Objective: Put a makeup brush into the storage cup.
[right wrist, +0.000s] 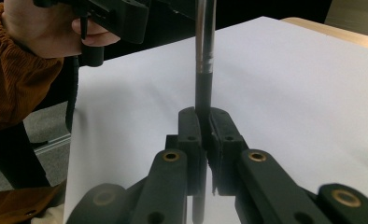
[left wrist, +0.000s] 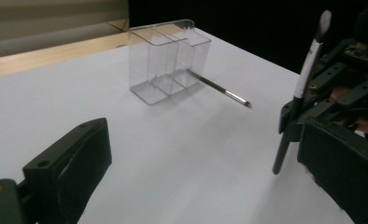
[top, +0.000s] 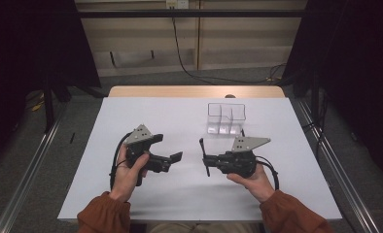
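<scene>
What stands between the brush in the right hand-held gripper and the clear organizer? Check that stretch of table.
Nothing visible blocks it. The right hand-held gripper is shut on the brush, and bare white table lies between it and the clear organizer. A second brush lies against the organizer's side, off that line.

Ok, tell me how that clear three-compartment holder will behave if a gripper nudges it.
The clear holder looks thin-walled and empty, so it is probably light and would slide on the smooth white table. It stands tall on a narrow base, so a high push may tip it. A second brush resting against it would likely shift too.
</scene>
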Available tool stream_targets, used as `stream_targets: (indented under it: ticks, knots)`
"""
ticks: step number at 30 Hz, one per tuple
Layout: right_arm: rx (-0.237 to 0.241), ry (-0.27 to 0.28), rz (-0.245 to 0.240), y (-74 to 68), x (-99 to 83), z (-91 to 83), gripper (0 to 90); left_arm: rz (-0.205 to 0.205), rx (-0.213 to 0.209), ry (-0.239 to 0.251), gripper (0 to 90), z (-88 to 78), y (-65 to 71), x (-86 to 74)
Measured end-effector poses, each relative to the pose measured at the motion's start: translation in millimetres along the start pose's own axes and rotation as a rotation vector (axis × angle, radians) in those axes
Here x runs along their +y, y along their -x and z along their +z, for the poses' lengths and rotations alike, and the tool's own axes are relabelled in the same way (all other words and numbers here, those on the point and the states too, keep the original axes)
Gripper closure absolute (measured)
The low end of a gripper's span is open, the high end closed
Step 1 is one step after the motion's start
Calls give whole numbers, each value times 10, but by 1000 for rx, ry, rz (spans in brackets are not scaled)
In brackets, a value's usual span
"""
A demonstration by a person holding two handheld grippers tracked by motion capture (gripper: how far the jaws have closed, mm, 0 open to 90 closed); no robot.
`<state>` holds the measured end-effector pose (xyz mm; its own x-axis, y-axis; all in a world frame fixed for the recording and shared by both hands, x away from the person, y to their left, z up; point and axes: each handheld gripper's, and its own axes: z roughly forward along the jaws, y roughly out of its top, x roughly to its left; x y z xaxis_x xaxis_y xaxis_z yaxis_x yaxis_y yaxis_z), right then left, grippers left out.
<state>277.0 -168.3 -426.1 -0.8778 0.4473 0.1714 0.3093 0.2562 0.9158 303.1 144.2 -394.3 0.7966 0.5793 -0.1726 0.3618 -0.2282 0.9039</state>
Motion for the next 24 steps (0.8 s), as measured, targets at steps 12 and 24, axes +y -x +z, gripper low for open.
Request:
stream_targets:
  ticks: [12, 24]
  knots:
    - [-22, 6, 8, 23, 5, -25, 844, -12, 147, 70, 23, -298, -130, -194]
    - [-32, 16, 16, 47, 17, -64, 844, 2, 172, 96, 22, -565, -198, -356]
